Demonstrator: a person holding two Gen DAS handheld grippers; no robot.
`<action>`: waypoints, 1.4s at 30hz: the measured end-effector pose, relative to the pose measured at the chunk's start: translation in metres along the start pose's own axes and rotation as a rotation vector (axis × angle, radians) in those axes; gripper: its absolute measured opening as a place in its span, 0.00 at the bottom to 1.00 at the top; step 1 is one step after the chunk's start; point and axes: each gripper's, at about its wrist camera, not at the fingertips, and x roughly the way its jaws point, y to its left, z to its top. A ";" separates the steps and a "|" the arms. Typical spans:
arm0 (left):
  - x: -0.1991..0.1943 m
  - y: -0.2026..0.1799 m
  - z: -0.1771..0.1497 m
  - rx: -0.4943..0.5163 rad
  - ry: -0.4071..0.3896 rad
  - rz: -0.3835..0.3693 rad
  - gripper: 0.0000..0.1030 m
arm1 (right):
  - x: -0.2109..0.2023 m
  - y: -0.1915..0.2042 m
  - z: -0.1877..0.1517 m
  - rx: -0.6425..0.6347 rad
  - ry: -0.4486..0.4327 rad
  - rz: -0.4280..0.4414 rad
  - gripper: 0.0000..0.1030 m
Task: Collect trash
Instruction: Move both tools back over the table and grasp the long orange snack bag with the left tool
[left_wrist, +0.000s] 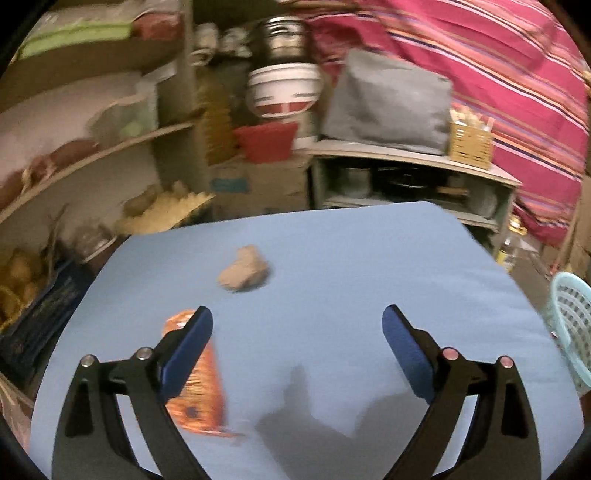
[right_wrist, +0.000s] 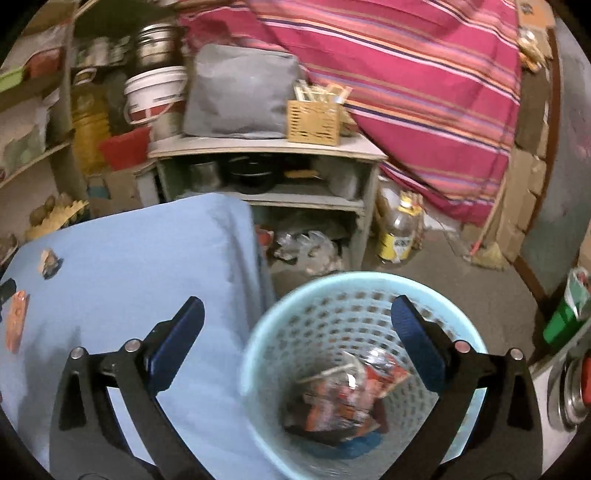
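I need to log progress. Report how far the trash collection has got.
Done: wrappers already lie in the light blue basket. In hand: nothing; the left hand-held gripper and right hand-held gripper are both open. Left: the orange snack wrapper and crumpled brown paper on the blue table.

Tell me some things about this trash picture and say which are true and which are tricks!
1. The left claw is open and holds nothing. True.
2. The light blue basket is empty. False: wrappers already lie inside it.
3. An orange snack wrapper lies on the blue tablecloth. True.
4. The right claw squeezes a bottle. False: it is open, hanging above the basket.
5. The crumpled brown wad sits in the basket. False: it is on the tablecloth.
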 end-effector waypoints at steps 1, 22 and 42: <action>0.005 0.014 -0.001 -0.016 0.008 0.022 0.89 | 0.002 0.011 0.001 -0.017 -0.002 0.004 0.96; 0.076 0.126 -0.038 -0.192 0.254 0.027 0.71 | 0.055 0.133 0.012 0.038 0.094 0.182 0.96; 0.090 0.126 -0.035 -0.191 0.299 -0.035 0.05 | 0.069 0.196 -0.002 -0.079 0.130 0.196 0.96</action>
